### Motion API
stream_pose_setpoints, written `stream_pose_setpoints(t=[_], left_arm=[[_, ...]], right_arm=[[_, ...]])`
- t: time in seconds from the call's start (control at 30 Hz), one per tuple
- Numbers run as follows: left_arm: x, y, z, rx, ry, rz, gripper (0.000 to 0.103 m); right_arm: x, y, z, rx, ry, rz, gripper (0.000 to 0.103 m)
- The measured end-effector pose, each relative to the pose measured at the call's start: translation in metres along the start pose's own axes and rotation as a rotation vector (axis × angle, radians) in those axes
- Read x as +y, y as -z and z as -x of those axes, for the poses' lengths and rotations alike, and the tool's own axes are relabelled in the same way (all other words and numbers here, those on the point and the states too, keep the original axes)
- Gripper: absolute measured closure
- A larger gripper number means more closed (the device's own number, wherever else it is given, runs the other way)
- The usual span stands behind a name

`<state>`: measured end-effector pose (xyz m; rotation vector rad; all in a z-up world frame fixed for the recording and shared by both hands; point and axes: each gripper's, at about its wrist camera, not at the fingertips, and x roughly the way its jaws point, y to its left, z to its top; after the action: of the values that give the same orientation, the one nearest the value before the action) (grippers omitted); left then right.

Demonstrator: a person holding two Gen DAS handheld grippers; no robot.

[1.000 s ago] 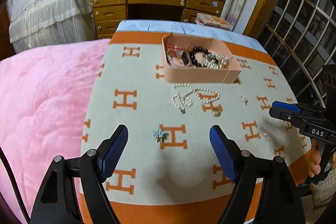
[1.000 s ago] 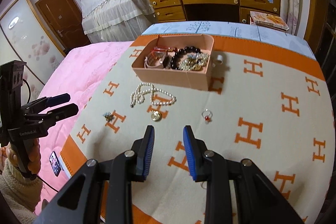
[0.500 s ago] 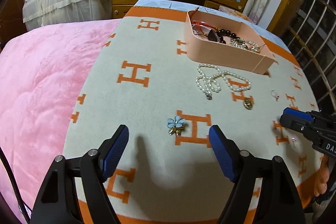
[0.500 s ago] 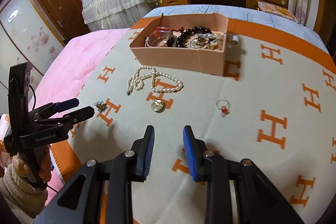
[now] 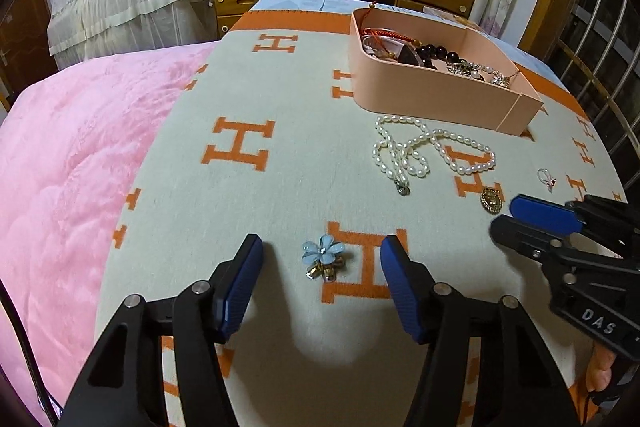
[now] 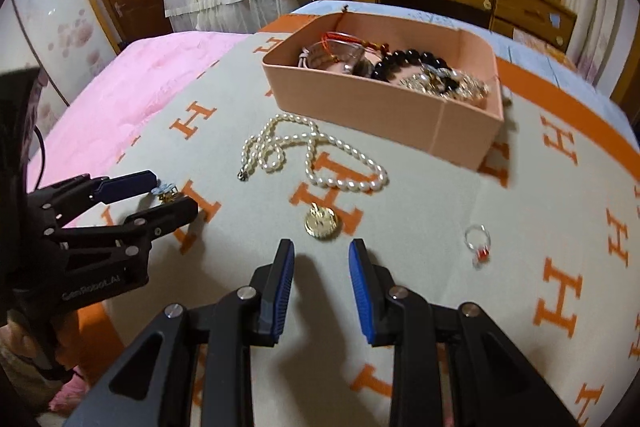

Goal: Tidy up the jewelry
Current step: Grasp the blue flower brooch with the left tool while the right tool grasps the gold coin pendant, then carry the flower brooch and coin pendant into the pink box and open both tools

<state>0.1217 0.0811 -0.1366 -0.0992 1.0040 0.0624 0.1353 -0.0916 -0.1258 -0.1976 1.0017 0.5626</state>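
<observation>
The flower brooch (image 5: 323, 254) lies on the blanket (image 5: 248, 211) near its front edge, between the wide-apart fingers of the left gripper (image 5: 322, 263), which holds nothing. It looks small and light: thin blue petals over little gold pieces, likely fragile, so the hold would best fall across the firmer gold base or the flower's centre, with a soft squeeze. On the soft weave it may sink a little, and the fingers would need to press down beside it.

Right of it lies the pendant (image 6: 321, 222), one flat gold disc, probably stiff and slippery; its rim seems the only place to pinch. The right gripper (image 6: 321, 269) hangs just short of it, fingers apart by a modest gap and empty. Beyond the pendant the pearl necklace (image 6: 304, 157) lies in loose loops, one strand, limp; it would likely trail and swing if lifted at one point. Toward the right edge sits one ring (image 6: 477, 241) with a red stone, tiny and apt to roll.

The box (image 6: 400, 107) stands near the far edge, pink card, already holding dark beads, red cord and glittering pieces tangled together; their number I cannot tell. So four loose pieces remain on the blanket: brooch, pendant, necklace, ring.
</observation>
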Motion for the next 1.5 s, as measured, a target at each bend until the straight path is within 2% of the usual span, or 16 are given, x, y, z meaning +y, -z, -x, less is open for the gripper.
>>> stream_pose_setpoints(t=[0.2, 0.33, 0.43, 0.5, 0.6, 0.83, 1.1, 1.37, 1.5], left_arm=[[0.0, 0.002, 0.001, -0.012, -0.013, -0.002, 0.05], [0.002, 0.003, 0.002, -0.018, -0.015, 0.002, 0.055], [0.004, 0.005, 0.003, -0.027, -0.025, 0.002, 0.063], [0.006, 0.006, 0.004, -0.032, -0.023, 0.006, 0.076], [0.007, 0.006, 0.006, -0.03, -0.015, 0.012, 0.085], [0.002, 0.007, 0.01, -0.014, 0.007, 0.004, 0.085], [-0.009, 0.004, 0.033, -0.028, 0.041, -0.018, 0.085], [-0.024, -0.016, 0.077, -0.086, 0.033, -0.101, 0.085], [-0.028, -0.039, 0.103, -0.121, 0.039, -0.138, 0.085]], right_arm=[[0.017, -0.002, -0.007, -0.032, 0.075, 0.095, 0.074], [0.015, -0.003, -0.007, -0.04, 0.068, 0.09, 0.075], [0.012, -0.001, -0.006, -0.051, 0.07, 0.078, 0.084], [0.01, -0.001, -0.006, -0.054, 0.059, 0.065, 0.084], [0.01, -0.001, -0.006, -0.055, 0.061, 0.065, 0.084], [0.005, -0.001, -0.001, -0.042, 0.039, 0.033, 0.085], [0.006, 0.004, 0.027, -0.067, 0.021, 0.028, 0.084], [0.008, -0.007, 0.08, -0.161, 0.019, 0.046, 0.084], [0.004, -0.021, 0.109, -0.205, -0.003, 0.039, 0.084]])
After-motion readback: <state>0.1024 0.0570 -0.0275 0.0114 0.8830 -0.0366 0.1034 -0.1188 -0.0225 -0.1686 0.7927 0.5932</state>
